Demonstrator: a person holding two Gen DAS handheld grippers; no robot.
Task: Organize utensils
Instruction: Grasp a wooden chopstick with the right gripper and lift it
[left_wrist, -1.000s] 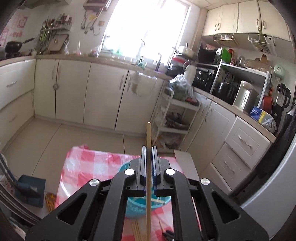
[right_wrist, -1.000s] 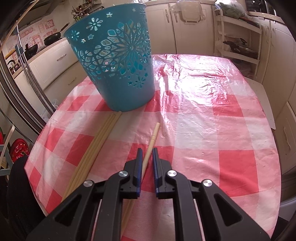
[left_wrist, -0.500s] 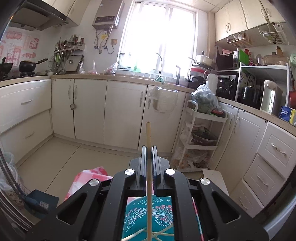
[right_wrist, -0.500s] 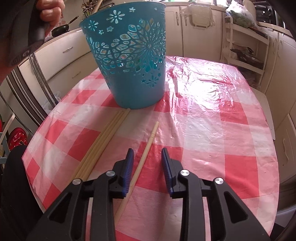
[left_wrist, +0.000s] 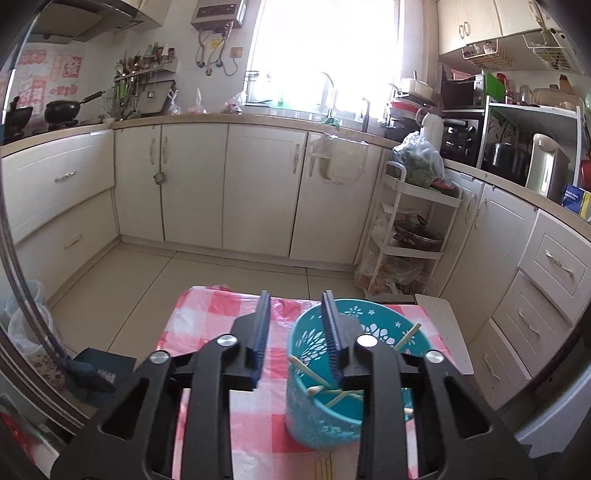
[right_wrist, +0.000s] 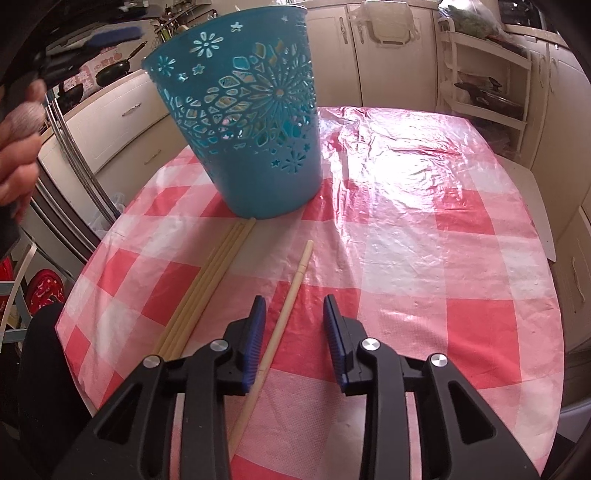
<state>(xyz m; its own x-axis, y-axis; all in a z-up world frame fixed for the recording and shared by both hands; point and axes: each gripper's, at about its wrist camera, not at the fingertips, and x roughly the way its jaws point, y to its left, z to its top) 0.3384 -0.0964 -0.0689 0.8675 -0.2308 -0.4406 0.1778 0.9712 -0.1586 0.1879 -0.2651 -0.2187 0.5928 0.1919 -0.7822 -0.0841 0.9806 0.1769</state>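
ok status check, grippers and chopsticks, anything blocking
Left gripper opening, empty, over teal basket. Right gripper open around loose chopstick. Nothing blocking.

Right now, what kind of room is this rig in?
Most likely a home kitchen: cream cabinets run under a counter along the walls, a wok sits on the stove, and a kettle and other appliances crowd the shelving at right.

Wall posters (left_wrist: 48, 79) — probably Chinese characters — unreadable.
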